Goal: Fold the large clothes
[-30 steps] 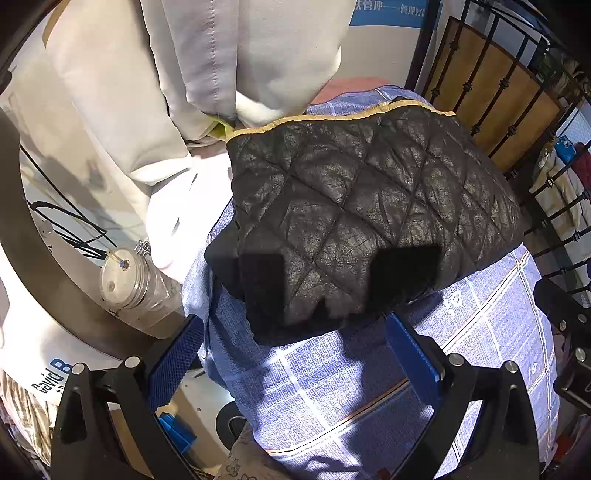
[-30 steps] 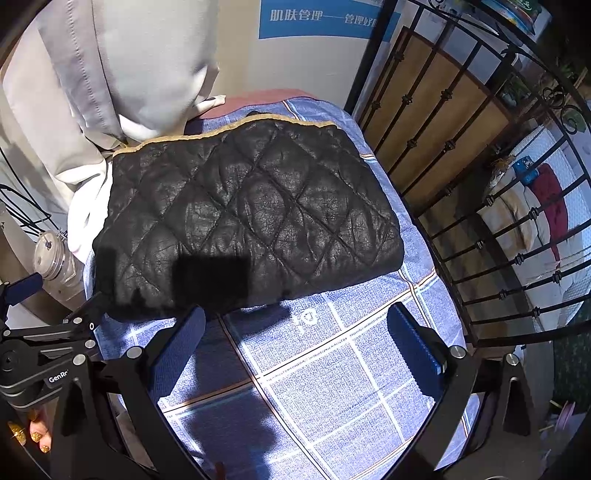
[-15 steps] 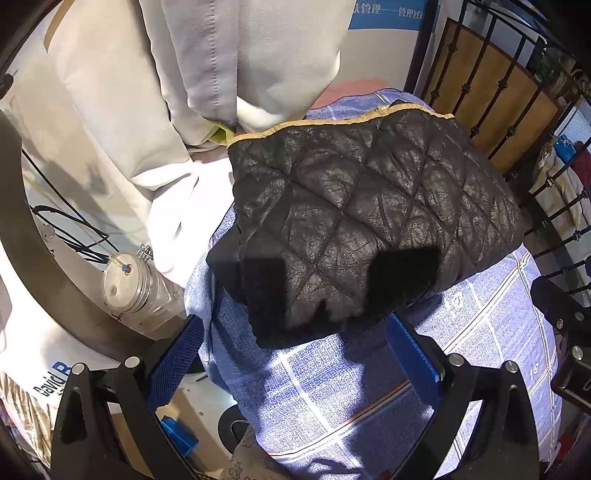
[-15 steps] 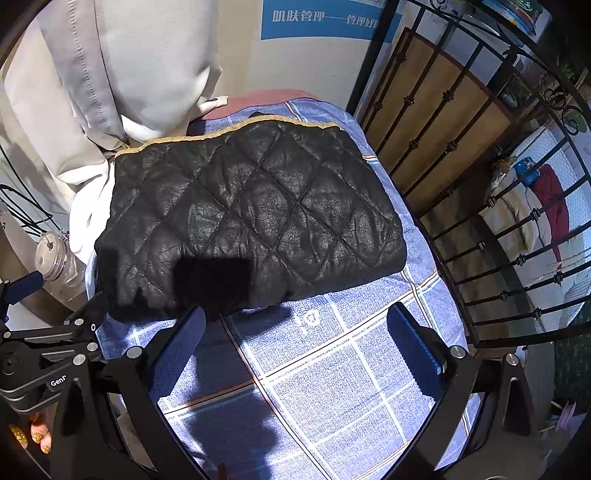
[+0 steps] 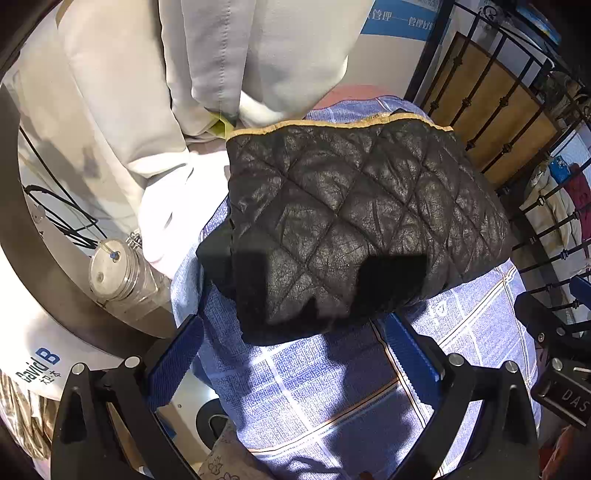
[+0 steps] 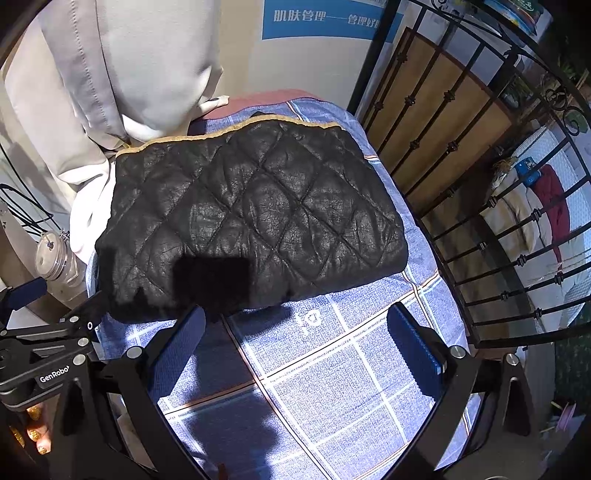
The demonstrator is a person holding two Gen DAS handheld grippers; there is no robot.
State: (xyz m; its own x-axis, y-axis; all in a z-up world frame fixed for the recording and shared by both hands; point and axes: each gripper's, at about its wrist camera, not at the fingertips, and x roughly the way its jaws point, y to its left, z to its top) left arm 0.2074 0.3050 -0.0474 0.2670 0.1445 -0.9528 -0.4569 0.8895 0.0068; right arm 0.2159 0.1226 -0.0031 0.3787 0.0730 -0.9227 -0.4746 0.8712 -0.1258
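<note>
While folded black jacket (image 6: 255, 218) stays put, both grippers unmoved since earlier, jaws wide, holding nothing.

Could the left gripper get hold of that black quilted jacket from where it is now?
Probably yes. The left gripper is open and holds nothing, and the jacket lies folded on the blue checked cloth right ahead of its fingers. Only bare cloth lies between them.

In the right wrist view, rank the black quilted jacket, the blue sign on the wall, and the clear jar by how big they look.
Largest to smallest as they appear:
1. black quilted jacket
2. blue sign, cut off by the frame and farther away, so its true size is unsure
3. clear jar
</note>
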